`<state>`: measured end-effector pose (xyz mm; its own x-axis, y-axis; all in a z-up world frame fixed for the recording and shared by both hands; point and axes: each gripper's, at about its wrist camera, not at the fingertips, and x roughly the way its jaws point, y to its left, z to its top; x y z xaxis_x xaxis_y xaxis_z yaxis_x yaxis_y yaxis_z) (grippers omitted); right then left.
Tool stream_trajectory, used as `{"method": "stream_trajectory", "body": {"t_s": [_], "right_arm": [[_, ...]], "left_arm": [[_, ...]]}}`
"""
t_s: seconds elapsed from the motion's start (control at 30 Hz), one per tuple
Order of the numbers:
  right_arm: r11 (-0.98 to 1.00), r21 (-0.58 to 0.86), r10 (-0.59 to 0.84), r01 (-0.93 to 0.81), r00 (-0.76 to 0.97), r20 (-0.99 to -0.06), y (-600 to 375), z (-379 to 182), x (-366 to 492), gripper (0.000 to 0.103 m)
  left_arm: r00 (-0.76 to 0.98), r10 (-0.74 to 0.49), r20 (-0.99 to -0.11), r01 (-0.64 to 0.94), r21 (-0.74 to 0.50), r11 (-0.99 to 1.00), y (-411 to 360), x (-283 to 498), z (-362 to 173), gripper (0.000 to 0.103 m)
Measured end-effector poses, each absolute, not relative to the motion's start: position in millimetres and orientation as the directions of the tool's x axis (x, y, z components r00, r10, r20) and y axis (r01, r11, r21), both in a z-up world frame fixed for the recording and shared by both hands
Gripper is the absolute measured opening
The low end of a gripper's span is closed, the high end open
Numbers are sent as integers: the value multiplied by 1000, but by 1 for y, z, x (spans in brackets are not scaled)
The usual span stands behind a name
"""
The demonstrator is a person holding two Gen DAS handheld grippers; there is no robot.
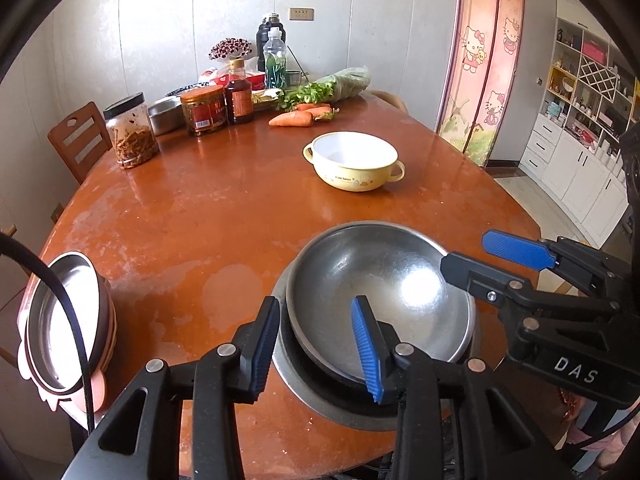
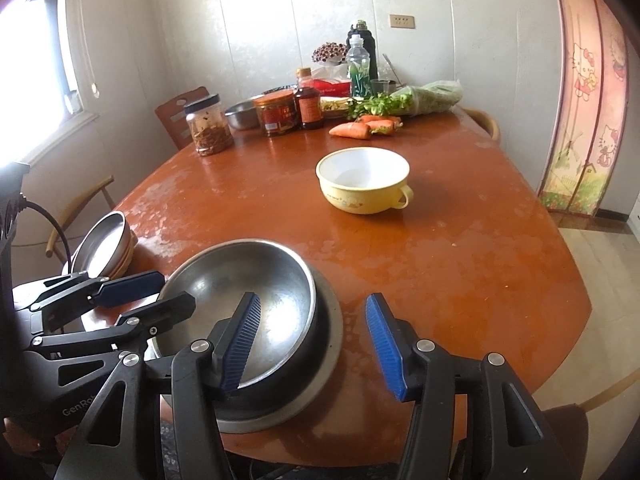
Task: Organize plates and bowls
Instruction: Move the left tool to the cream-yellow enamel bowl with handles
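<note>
My left claw [image 1: 316, 348] tilts down over the near edge of the bench with its jaws parted, one blue pad [image 1: 366, 350] inside the steel bowl [image 1: 380, 280] and the other outside its rim, neither pressing on it. My right claw [image 2: 316, 344] angles down the same way at the bowl's opposite side, jaws standing wider, one pad [image 2: 242, 340] over the bowl's hollow and the other clear of it above the bare bench [image 2: 460, 264].
</note>
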<state>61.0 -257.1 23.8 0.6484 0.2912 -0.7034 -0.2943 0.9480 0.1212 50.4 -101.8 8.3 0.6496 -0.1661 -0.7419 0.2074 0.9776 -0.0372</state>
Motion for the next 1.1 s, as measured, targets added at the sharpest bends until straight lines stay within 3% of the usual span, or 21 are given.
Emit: {"method": "stream_trajectory", "body": {"t_s": [0.1,0.43,1.1], "right_arm": [[948,130,297,-292,655,-695,-259,26,61,65],[944,142,314,-297,683,-660,-272,39,60,66],[951,148,300,-271,696,-652,-302,45,145,72]], "left_arm": [[658,-160,-736,204,-30,978,-102,49,12,45],[678,-134,-722,191,-3,982,-107,50,25,54],[669,-146,-729,202,-12,979,-124,147,42,59]]}}
